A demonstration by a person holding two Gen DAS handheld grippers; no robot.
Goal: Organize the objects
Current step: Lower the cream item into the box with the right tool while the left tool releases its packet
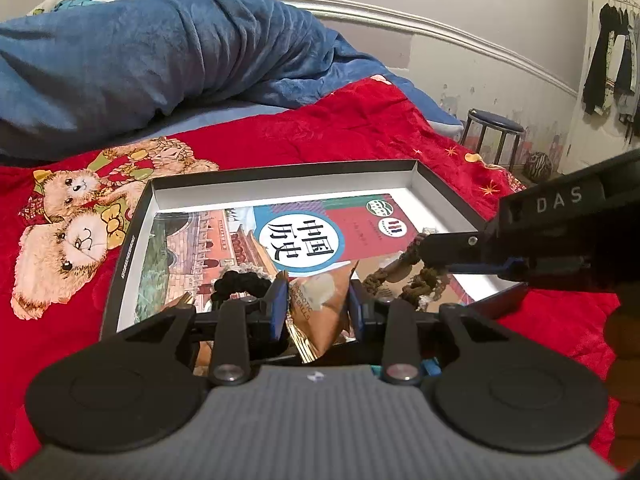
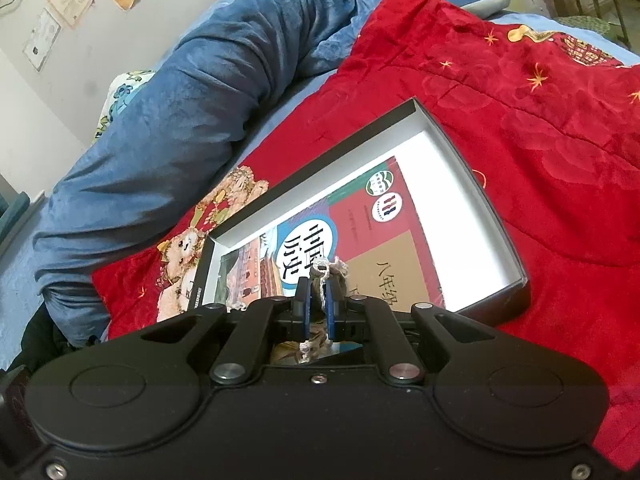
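Observation:
A shallow black box with a white inside [image 1: 436, 188] [image 2: 460, 152] lies on the red blanket. In it lies a Chinese history textbook [image 1: 304, 236] [image 2: 360, 224] and a black scrunchie [image 1: 240, 282]. My left gripper [image 1: 318, 300] is shut on a brown snack pouch [image 1: 320, 312] held over the box's near edge. My right gripper [image 2: 317, 292] is shut on a brown knotted rope item [image 2: 324, 270]. In the left wrist view the right gripper [image 1: 424, 246] holds that rope [image 1: 404, 276] over the box's right part.
A red blanket with teddy bears [image 1: 72, 216] [image 2: 540, 120] covers the bed. A rolled blue blanket [image 1: 160, 48] [image 2: 192, 92] lies behind the box. A stool [image 1: 494, 132] and hanging clothes [image 1: 612, 68] stand by the wall at right.

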